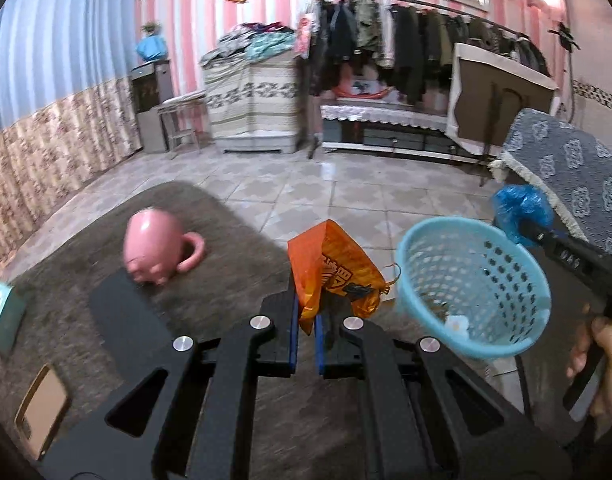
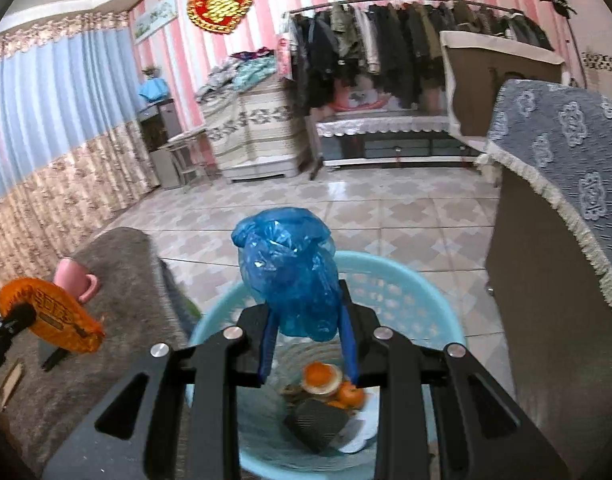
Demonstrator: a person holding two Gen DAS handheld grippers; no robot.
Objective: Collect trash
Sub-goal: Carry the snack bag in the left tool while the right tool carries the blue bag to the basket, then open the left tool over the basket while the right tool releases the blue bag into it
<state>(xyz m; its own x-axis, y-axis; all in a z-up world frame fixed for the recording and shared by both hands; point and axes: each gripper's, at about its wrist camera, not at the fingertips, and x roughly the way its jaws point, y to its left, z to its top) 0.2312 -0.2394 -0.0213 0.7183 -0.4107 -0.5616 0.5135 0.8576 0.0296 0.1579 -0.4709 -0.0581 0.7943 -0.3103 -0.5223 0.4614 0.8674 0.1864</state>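
Both grippers loaded, basket waiting

Left gripper (image 1: 306, 320) pinches the orange wrapper (image 1: 329, 272) above the brown mat (image 1: 226, 220), near the blue basket (image 1: 421, 236); right gripper (image 2: 307, 332) grips a crumpled blue bag (image 2: 290, 276) over that basket; both look light, soft, crinkly, likely slippery; hold bunched folds, not loose edges.

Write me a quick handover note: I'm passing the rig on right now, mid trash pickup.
Left tongs: shut on the orange wrapper, lifted above the grey rug, beside the bin.
Right tongs: shut on the blue plastic bag, directly over the light blue bin.
Done: orange peels and other scraps already in the bin.
Left: drop the bag, then the wrapper. The pink mug stays on the rug.
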